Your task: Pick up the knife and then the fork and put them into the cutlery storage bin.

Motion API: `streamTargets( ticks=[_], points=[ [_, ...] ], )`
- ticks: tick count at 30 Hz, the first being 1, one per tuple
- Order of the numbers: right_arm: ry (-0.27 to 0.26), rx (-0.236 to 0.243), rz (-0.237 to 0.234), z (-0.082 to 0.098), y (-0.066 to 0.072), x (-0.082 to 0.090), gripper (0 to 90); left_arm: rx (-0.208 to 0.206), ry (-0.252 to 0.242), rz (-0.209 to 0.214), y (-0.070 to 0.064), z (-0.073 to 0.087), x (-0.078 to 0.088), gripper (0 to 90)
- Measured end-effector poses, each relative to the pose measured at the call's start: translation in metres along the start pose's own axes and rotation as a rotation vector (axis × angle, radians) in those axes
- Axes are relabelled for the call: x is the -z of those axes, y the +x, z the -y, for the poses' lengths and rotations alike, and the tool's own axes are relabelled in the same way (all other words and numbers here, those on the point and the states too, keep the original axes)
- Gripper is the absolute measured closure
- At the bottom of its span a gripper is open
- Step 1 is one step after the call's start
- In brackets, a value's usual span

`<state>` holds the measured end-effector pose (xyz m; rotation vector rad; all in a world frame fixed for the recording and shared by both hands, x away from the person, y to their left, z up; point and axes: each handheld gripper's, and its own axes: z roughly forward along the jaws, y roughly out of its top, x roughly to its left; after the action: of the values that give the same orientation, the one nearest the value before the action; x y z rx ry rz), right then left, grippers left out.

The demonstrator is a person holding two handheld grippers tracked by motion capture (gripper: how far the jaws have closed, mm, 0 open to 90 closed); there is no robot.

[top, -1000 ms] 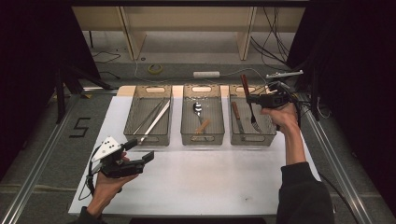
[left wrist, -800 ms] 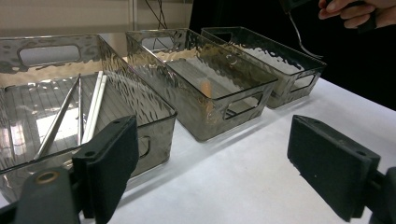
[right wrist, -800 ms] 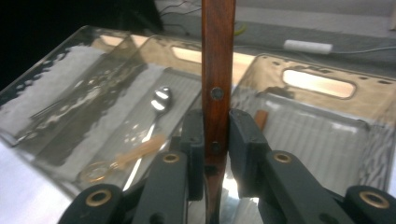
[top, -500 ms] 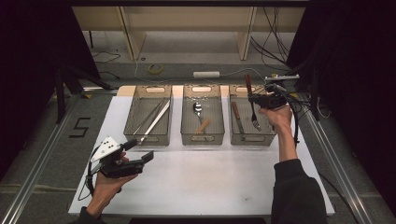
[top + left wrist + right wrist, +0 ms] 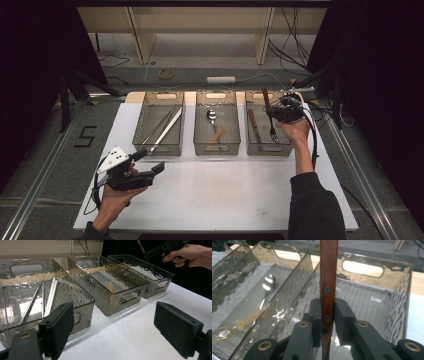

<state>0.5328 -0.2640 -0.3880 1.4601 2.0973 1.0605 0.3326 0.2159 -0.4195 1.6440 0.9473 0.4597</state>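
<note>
Over the right bin [image 5: 287,148], the right gripper [image 5: 274,114] clenched a fork [image 5: 328,277] by its wooden handle, prongs pointing down.

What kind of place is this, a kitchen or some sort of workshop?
Probably a lab or recording bench rather than a kitchen: a white table inside black curtains, three clear bins of sorted cutlery, loose cables on the floor, and a person working with a handheld tool in each hand.

**Dark room, lit table**

A white table [image 5: 215,200] sits on grey floor [image 5: 45,165]. At twelve o'clock stands a pale wooden shelf [image 5: 200,25], cables [image 5: 290,35] beneath. Black curtains [image 5: 30,60] hang at nine and three o'clock. A "5" [image 5: 85,136] marks the floor.
</note>
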Motion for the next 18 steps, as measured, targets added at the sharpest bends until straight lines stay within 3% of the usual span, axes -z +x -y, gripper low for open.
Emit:
streamTargets(
  ticks=[11,14,18],
  points=[
    [0.048,0.03,0.022,0.005,0.009,-0.016,77.4,0.002,-0.001,0.001,0.0,0.0,0.001,16.2],
    [0.093,0.045,0.038,0.007,0.012,-0.023,76.8,0.0,0.0,0.002,0.0,0.0,0.001,16.2],
    [0.101,0.01,0.037,0.007,0.013,-0.027,69.0,0.001,0.0,0.002,0.0,0.0,0.0,16.2]
  ],
)
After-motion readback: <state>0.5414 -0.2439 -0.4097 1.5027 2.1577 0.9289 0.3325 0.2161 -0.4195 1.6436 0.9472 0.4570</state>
